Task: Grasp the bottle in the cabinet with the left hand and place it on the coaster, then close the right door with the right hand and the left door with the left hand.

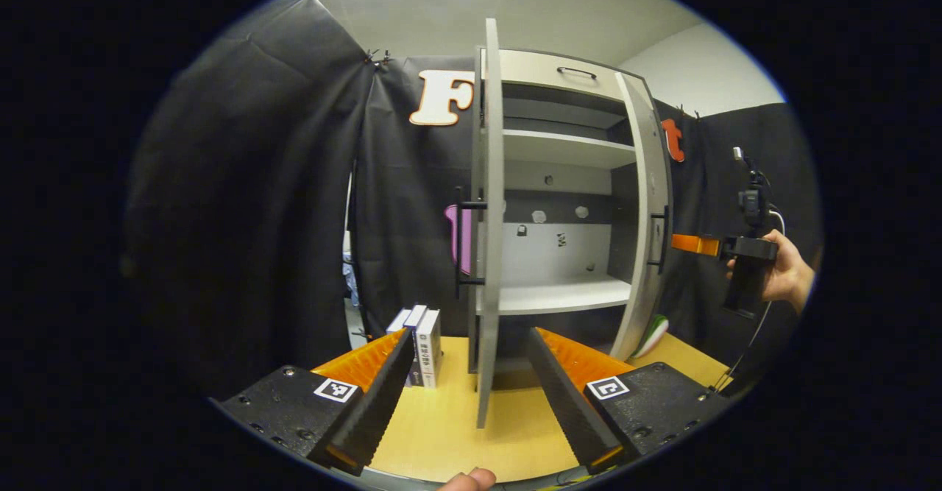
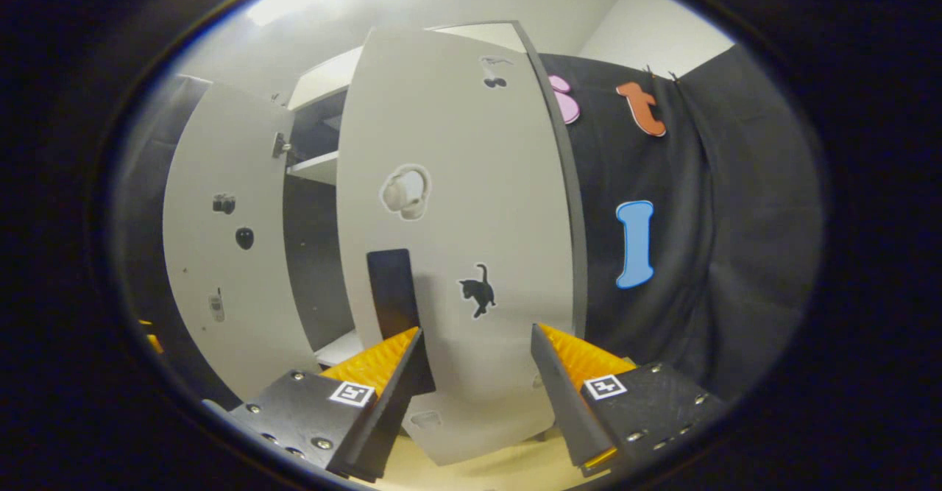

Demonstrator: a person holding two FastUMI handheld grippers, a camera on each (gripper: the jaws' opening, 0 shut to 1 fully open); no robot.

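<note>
Cabinet (image 1: 567, 182): ahead of my left claw, a grey box with flat pale shelves, smooth and matt; I see no bottle on the shelves that face me.
Left door (image 1: 489, 218): I see it edge-on, straight ahead between my left fingers, a thin flat panel with a dark bar handle (image 1: 462, 244).
Right door (image 2: 456, 241): close before my right claw, a smooth pale panel with small stickers, standing open; in the left gripper view it is ahead to the right.
Table (image 1: 456, 432): yellow wood, smooth, under my left claw.
Books (image 1: 421, 344): small upright boxes, just beyond my left finger.
Left claw (image 1: 471, 395): fingers spread wide, ribbed inner faces, holding nothing.
Right claw (image 2: 475, 395): fingers spread wide, nothing between them; I cannot tell if they touch the door.
Bottle and coaster: I cannot tell where they are.
</note>
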